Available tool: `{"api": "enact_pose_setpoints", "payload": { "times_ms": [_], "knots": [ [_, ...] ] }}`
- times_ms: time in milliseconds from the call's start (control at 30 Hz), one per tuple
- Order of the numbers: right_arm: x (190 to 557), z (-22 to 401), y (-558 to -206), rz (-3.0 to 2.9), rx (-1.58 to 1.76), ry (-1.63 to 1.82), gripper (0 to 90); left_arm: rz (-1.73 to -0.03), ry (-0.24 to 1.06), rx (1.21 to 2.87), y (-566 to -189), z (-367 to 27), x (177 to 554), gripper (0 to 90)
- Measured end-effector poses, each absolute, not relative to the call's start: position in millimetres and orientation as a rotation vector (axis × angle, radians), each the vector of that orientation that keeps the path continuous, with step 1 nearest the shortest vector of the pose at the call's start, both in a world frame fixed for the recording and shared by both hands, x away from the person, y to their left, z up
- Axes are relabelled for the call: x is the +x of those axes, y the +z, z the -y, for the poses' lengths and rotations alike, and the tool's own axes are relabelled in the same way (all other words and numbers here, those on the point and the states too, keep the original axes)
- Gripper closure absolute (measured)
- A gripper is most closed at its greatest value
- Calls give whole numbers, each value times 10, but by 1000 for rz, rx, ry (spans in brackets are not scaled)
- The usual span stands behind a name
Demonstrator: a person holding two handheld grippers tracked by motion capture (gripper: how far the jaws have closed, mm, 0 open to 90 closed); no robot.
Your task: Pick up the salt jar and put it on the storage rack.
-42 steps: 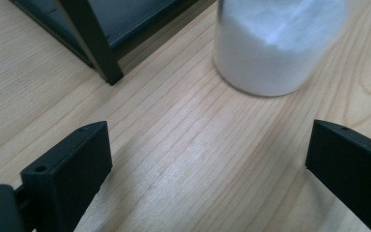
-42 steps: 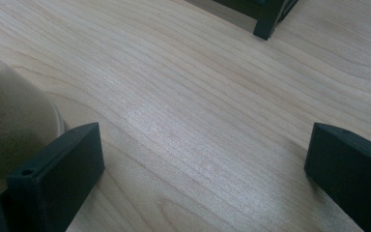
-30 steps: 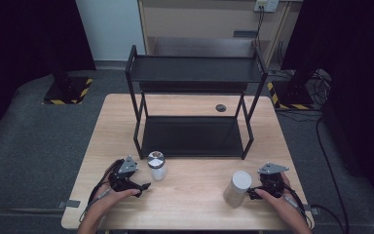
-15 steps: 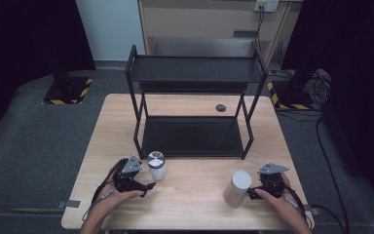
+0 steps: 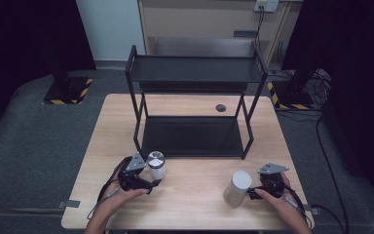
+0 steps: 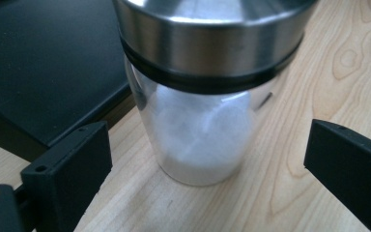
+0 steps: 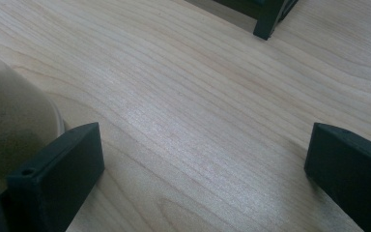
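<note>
Closing in since a second ago, left claw now brackets the steel-lidded jar with spread jaws, untouched, before the black rack. Right claw, also spread, rests beside the beige canister on the worktop.

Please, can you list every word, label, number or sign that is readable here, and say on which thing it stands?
None can be read.
Jar with metal lid: no label or print.
Pale canister: plain, no print.
Black shelf rack: no marking.
Yellow-black hazard stripes on the floor stand: a pattern, no words.
</note>
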State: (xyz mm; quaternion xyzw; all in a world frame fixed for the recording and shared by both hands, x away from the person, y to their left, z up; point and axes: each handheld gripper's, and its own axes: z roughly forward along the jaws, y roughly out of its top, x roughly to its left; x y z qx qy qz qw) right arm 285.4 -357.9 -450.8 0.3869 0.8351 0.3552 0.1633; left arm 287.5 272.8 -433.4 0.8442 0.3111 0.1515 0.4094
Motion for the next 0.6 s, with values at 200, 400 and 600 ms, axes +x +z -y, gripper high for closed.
{"api": "enact_pose_setpoints", "payload": {
  "times_ms": [200,400,600],
  "knots": [
    [2853,3578,-4508,-2381,1104,1012,12,-789,369,2116,-4364,-2720,2904,21],
    [2851,3575,-4508,-2380,1106,1012,12,-787,358,2080,-4403,-2743,2926,43],
    [2850,3575,-4507,-2380,1106,1012,12,-788,352,2060,-4447,-2740,2950,68]
  ]
}}
